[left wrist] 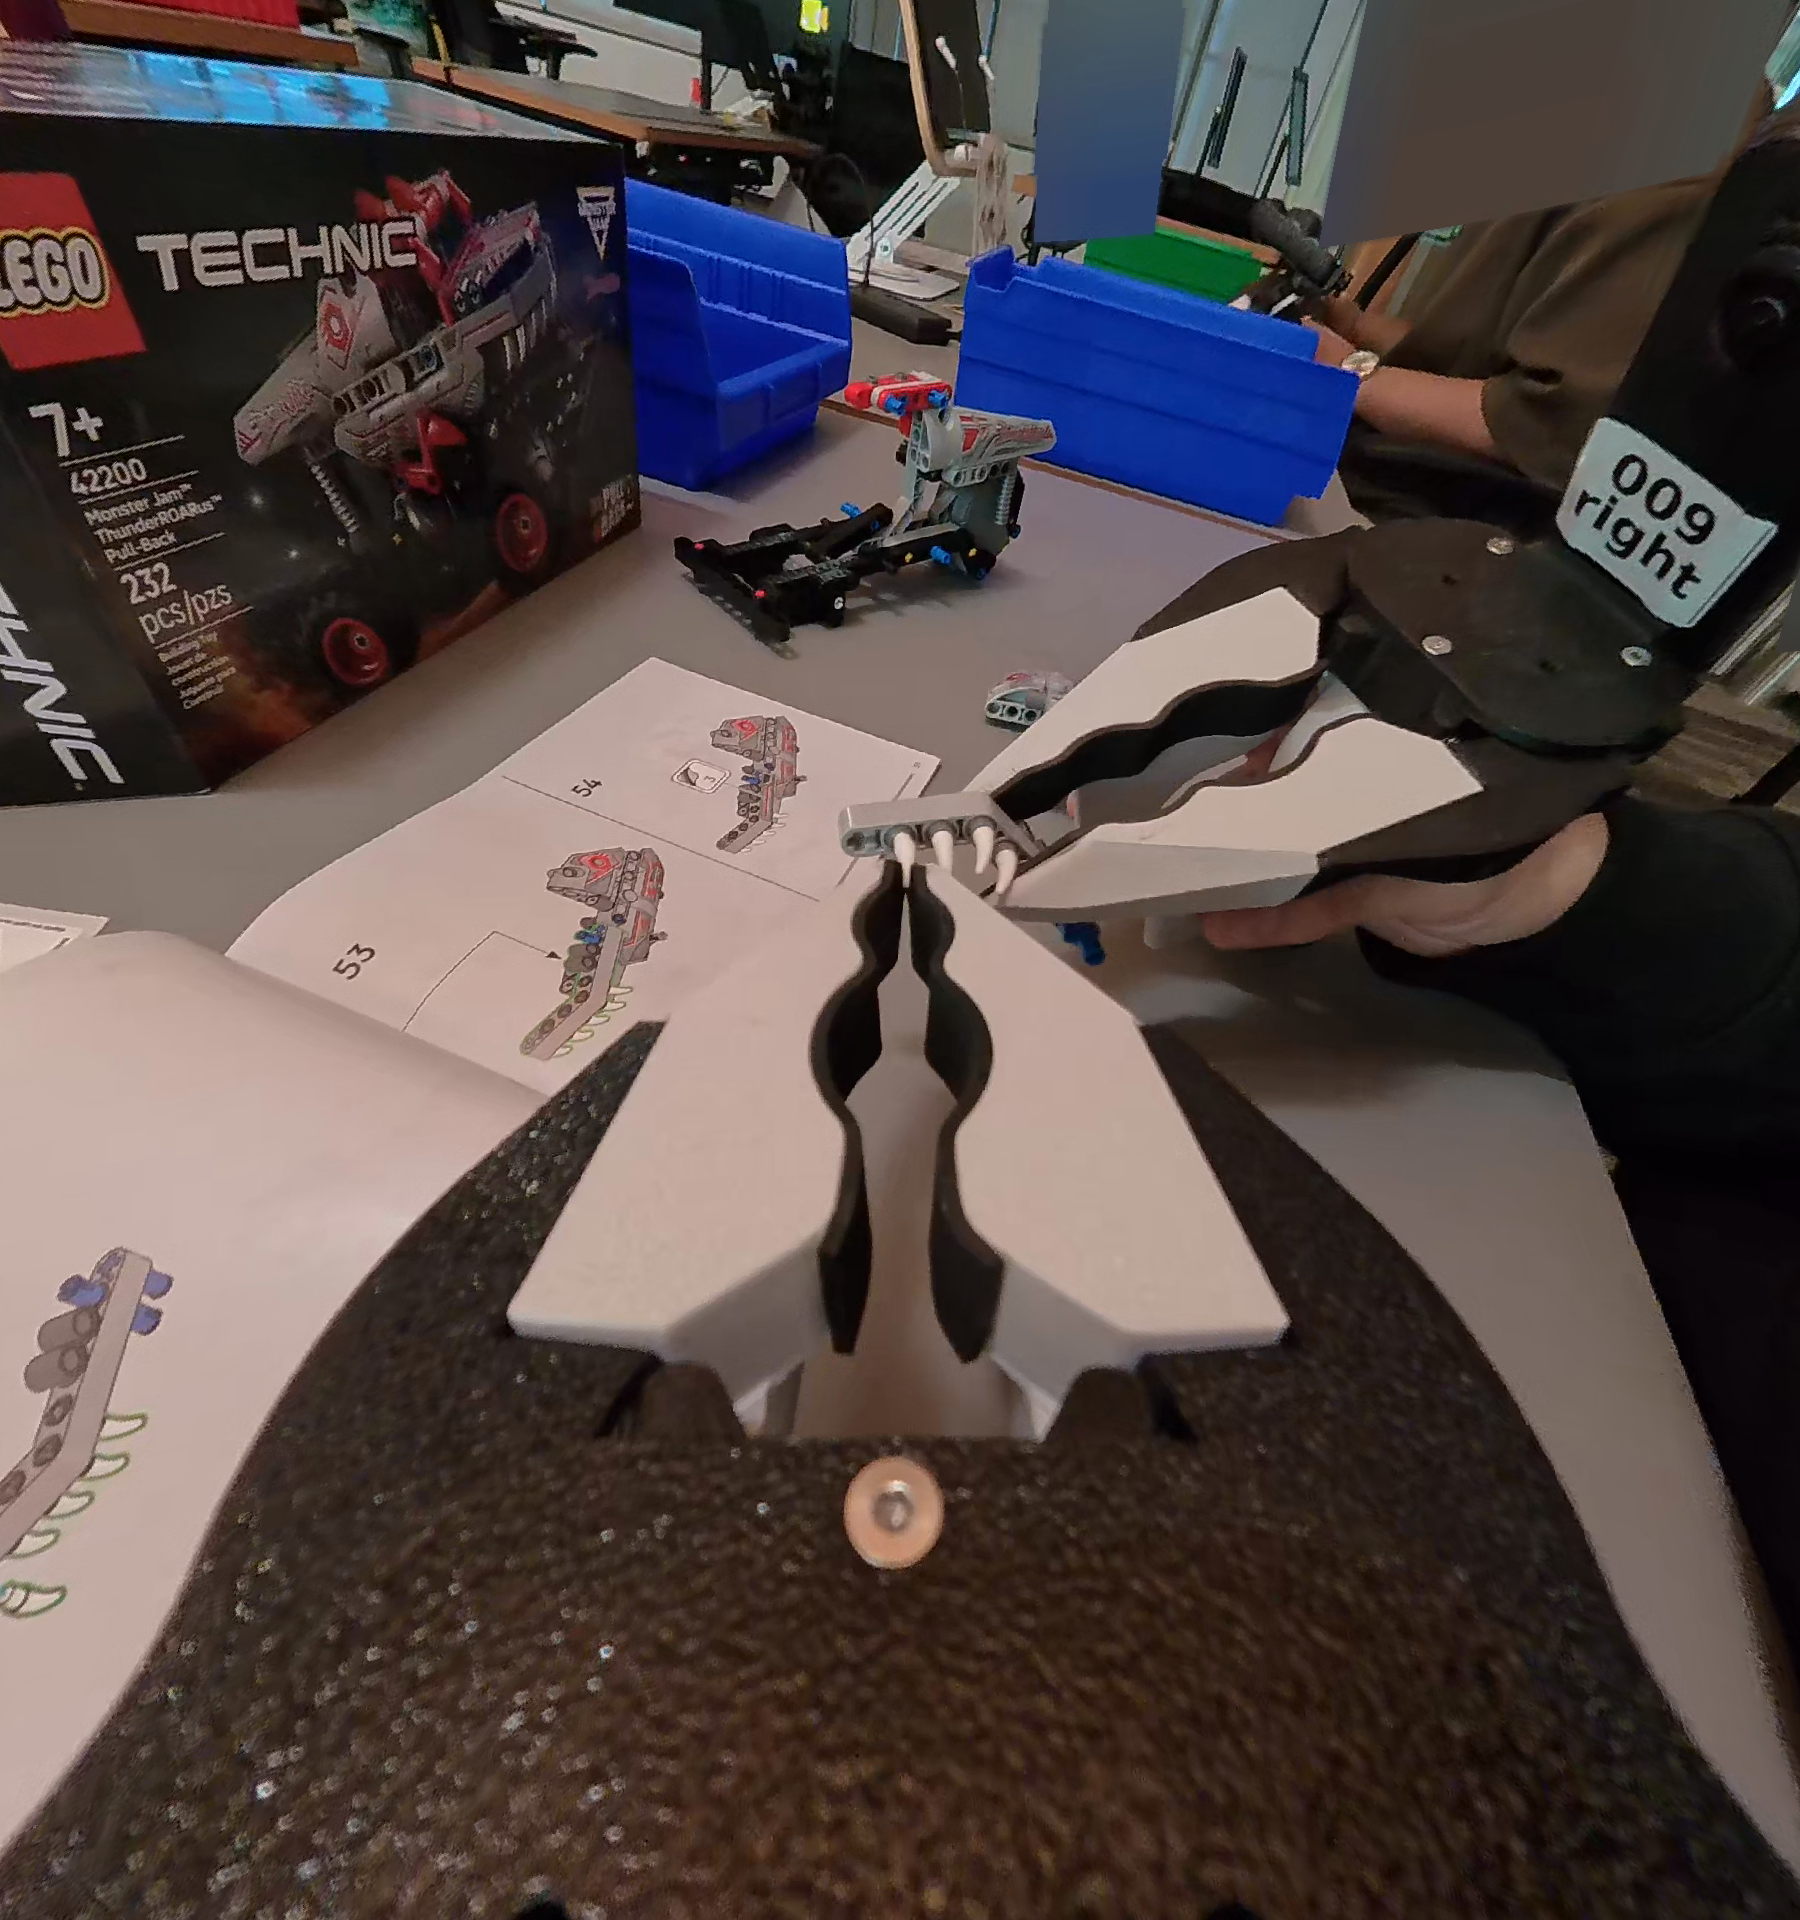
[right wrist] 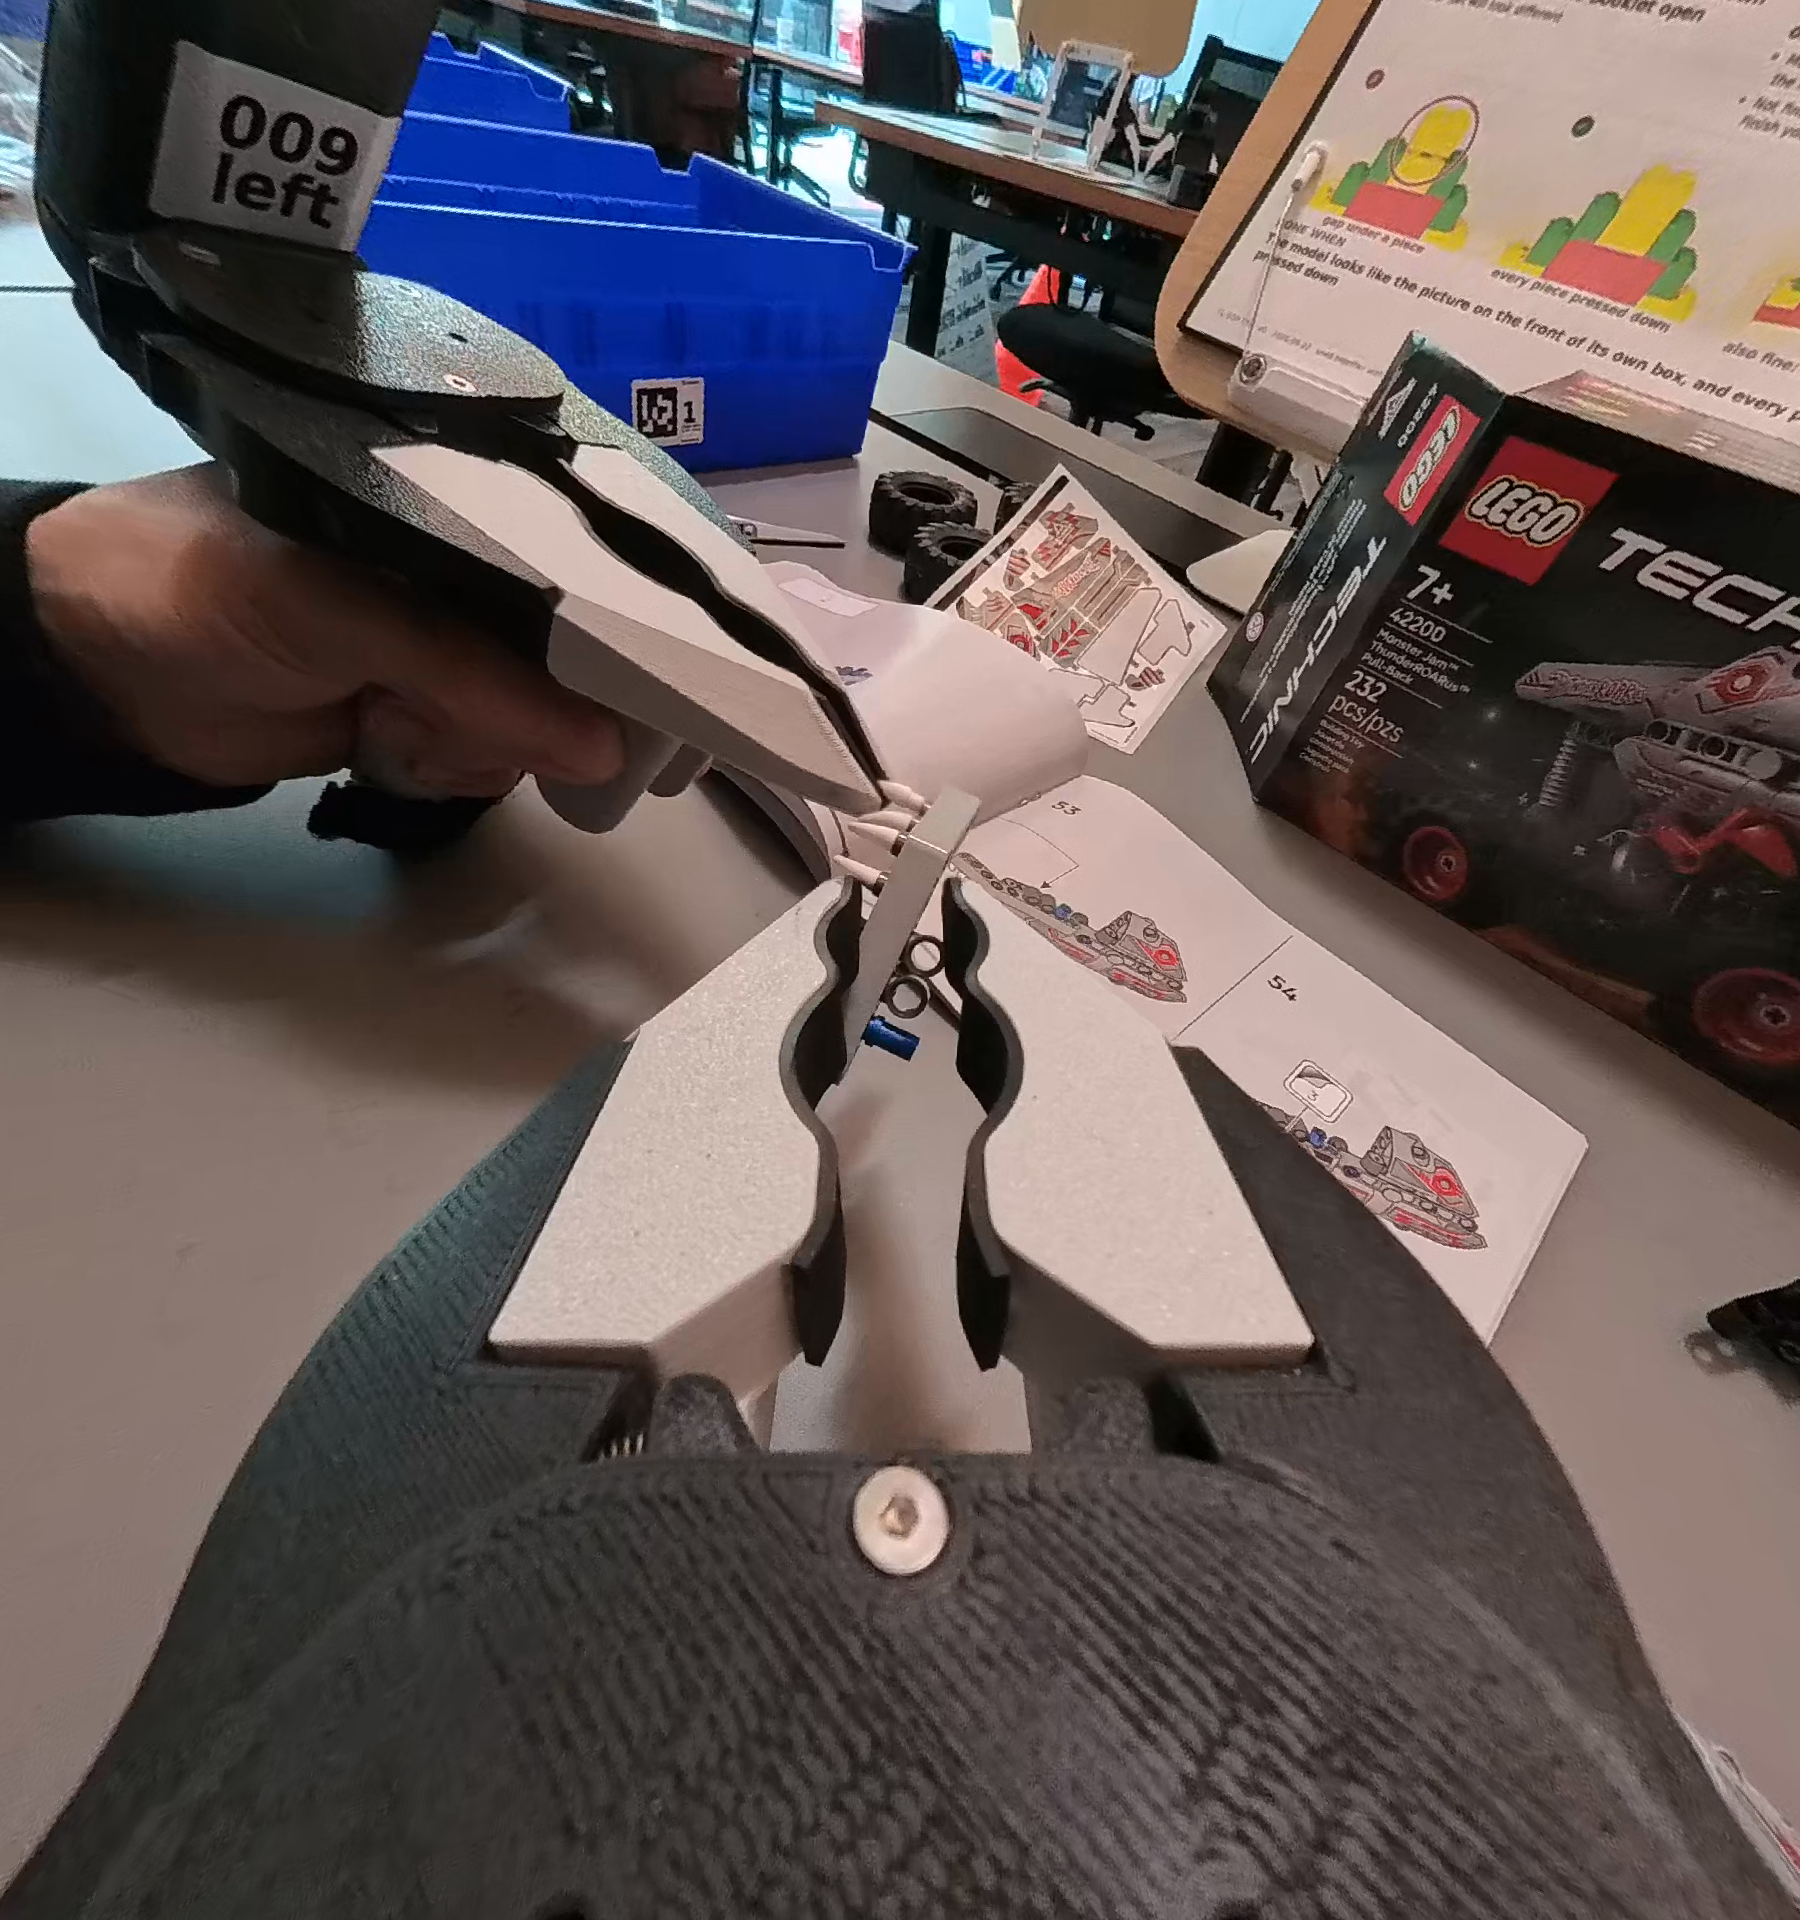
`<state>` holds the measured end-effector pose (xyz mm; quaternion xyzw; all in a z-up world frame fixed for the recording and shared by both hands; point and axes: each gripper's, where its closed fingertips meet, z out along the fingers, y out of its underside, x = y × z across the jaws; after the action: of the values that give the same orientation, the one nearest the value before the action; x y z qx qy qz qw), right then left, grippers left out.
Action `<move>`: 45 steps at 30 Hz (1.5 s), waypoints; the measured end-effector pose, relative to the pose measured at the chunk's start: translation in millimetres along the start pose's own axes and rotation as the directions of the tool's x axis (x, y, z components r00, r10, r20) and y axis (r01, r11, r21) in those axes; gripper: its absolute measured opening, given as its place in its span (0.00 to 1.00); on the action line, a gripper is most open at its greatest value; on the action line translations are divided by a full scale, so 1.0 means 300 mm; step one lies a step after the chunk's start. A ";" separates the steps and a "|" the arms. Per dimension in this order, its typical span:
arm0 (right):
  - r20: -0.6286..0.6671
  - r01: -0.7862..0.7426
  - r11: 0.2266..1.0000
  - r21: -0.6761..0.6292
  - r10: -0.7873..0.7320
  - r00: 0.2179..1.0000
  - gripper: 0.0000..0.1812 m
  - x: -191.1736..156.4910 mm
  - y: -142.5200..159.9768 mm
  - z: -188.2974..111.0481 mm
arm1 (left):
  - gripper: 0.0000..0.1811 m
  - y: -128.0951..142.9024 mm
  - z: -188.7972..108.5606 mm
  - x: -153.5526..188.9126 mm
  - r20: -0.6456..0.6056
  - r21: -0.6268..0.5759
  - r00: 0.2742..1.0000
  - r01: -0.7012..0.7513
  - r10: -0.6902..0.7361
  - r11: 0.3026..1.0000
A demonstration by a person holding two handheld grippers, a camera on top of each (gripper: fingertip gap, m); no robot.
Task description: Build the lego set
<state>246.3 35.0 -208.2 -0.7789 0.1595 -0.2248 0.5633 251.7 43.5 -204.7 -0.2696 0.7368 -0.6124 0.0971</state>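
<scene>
grippers [left wrist: 901, 883] over grey table [left wrist: 1135, 499]

Right claw [right wrist: 901, 935] clamps grey beam [right wrist: 901, 914], white teeth [right wrist: 880, 826] sticking left. Left claw [right wrist: 870, 784] tips pinch the top tooth. Booklet [right wrist: 1239, 997] open on table [right wrist: 252, 1039] under them; box [right wrist: 1561, 665] right, blue bin [right wrist: 647, 281] behind, tyres [right wrist: 927, 514] near it.

left tool [left wrist: 901, 896]: fingers nearly together, pinching a white tooth | right tool [right wrist: 901, 914]: clamped on grey toothed beam [left wrist: 927, 828], pointing toward left tool, tips almost meeting | both hands in dark sleeves gripping handles
</scene>
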 end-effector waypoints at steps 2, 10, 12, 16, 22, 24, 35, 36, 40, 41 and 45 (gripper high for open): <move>0.004 0.008 1.000 0.000 -0.008 1.000 0.08 -0.004 -0.001 0.001 | 0.00 0.002 0.001 -0.002 0.014 -0.005 1.000 -0.010 0.010 1.000; 0.000 0.032 0.999 0.007 -0.032 0.999 0.07 -0.008 -0.003 0.003 | 0.00 0.004 -0.001 0.001 0.000 -0.014 1.000 -0.007 0.007 1.000; 0.016 0.042 0.999 0.012 -0.043 0.999 0.07 -0.012 -0.004 0.002 | 0.00 0.004 -0.004 0.002 -0.010 -0.014 1.000 -0.004 0.004 1.000; 0.070 0.045 0.999 0.023 -0.047 0.996 0.07 -0.023 -0.005 -0.004 | 0.00 0.007 -0.011 0.013 -0.055 -0.021 0.998 0.001 -0.002 1.000; 0.088 0.064 0.996 0.067 -0.069 0.994 0.07 -0.035 -0.021 -0.017 | 0.00 -0.009 -0.022 0.032 -0.138 0.018 0.988 0.073 -0.069 0.997; 0.094 0.053 0.995 0.089 -0.061 0.994 0.07 -0.034 -0.031 -0.023 | 0.00 -0.020 -0.024 0.040 -0.165 0.040 0.981 0.109 -0.101 0.993; 0.063 0.062 0.988 0.138 -0.072 0.995 0.07 -0.024 -0.054 -0.024 | 0.00 -0.051 -0.022 0.036 -0.027 0.067 0.997 -0.066 0.068 0.996; 0.056 0.078 0.988 0.133 -0.086 0.995 0.07 -0.025 -0.050 -0.022 | 0.00 -0.048 -0.021 0.034 -0.014 0.057 0.996 -0.087 0.088 0.995; 0.062 0.108 0.987 0.122 -0.116 0.991 0.07 -0.028 -0.042 -0.020 | 0.00 -0.041 -0.022 0.033 -0.012 0.044 0.995 -0.101 0.101 0.994; 0.060 0.118 0.986 0.118 -0.126 0.990 0.07 -0.029 -0.040 -0.019 | 0.00 -0.040 -0.022 0.033 -0.020 0.045 0.996 -0.087 0.088 0.995; 0.049 0.161 0.982 0.097 -0.167 0.985 0.07 -0.031 -0.027 -0.016 | 0.00 -0.026 -0.018 0.029 -0.019 0.025 0.995 -0.093 0.093 0.995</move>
<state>236.0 38.3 -200.8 -0.7685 0.0680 -0.2553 0.5827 244.1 42.7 -194.5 -0.2277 0.7419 -0.6189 0.1212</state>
